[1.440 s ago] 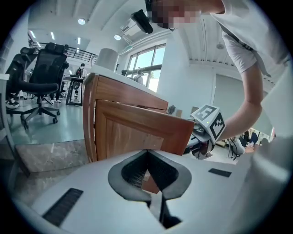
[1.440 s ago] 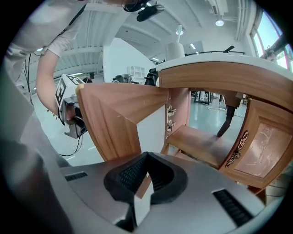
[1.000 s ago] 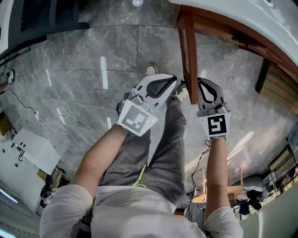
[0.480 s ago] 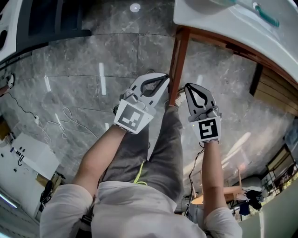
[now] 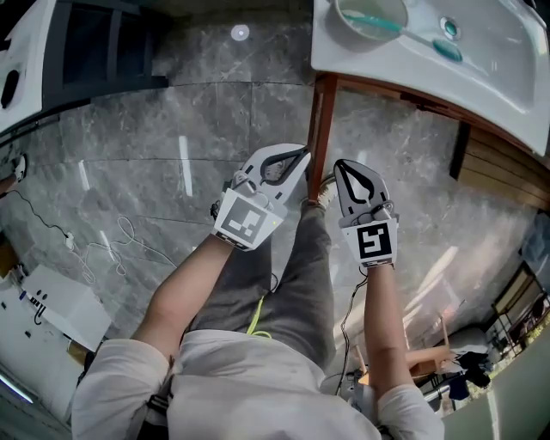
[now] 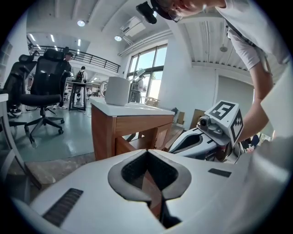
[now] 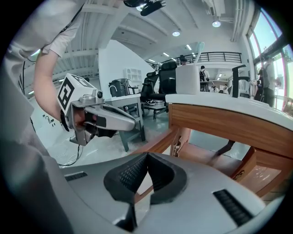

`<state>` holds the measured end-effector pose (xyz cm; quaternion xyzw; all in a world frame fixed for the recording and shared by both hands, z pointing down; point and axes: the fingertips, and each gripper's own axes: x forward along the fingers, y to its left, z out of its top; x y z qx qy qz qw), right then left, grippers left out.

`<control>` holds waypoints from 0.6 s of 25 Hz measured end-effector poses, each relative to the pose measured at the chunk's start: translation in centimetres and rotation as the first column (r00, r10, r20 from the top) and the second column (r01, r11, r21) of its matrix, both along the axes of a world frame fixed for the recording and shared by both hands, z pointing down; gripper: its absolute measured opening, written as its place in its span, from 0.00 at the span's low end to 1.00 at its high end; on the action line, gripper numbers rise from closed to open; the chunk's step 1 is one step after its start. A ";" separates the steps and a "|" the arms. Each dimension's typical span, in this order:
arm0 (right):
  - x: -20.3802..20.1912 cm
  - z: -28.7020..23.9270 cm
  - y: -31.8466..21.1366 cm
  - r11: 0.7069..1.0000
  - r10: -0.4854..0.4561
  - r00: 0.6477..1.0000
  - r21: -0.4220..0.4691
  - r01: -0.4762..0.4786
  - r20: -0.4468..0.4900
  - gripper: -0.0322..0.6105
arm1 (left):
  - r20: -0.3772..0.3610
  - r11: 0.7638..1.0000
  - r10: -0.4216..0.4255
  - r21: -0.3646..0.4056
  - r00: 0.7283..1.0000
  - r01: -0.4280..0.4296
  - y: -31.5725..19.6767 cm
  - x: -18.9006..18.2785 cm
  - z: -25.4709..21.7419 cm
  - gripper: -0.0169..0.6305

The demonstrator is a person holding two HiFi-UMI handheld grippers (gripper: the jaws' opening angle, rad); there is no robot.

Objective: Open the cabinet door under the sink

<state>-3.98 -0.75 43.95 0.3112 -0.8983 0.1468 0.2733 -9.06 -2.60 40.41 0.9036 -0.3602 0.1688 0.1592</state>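
approach step, by the look of it. left gripper pinched closed, empty, just beside post; right gripper likewise closed on nothing. cabinet ahead, under sink; door not made out. next, probably: spreading jaws, finding door edge. cup holding teal brush.

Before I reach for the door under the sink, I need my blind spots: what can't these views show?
Door handle: not visible anywhere; in the head view the sink overhangs the wooden cabinet.
Cabinet's lower part: left gripper view, the left claw and its body cover it.
Cabinet's right end: right gripper view, cut off by the picture edge.
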 end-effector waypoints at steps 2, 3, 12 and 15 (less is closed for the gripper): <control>-0.3 -1.5 -0.2 1.000 0.006 1.000 0.014 -0.006 -0.003 0.10 | -0.002 1.000 0.001 0.003 1.000 -0.001 -0.2 -0.2 -1.2 0.04; -0.4 -2.3 -0.3 1.000 0.010 1.000 0.022 -0.010 -0.004 0.10 | -0.004 1.000 0.006 0.011 1.000 -0.006 -0.3 -0.3 -1.9 0.04; 1.1 -11.5 -2.1 0.989 0.127 0.992 0.076 -0.126 -0.014 0.10 | -0.017 0.996 0.035 0.078 0.999 -0.033 -1.9 1.0 -9.9 0.04; 1.6 -15.0 -2.7 0.980 0.166 0.986 0.108 -0.165 -0.005 0.10 | -0.027 0.994 0.012 0.109 1.000 -0.009 -2.6 0.9 -13.2 0.04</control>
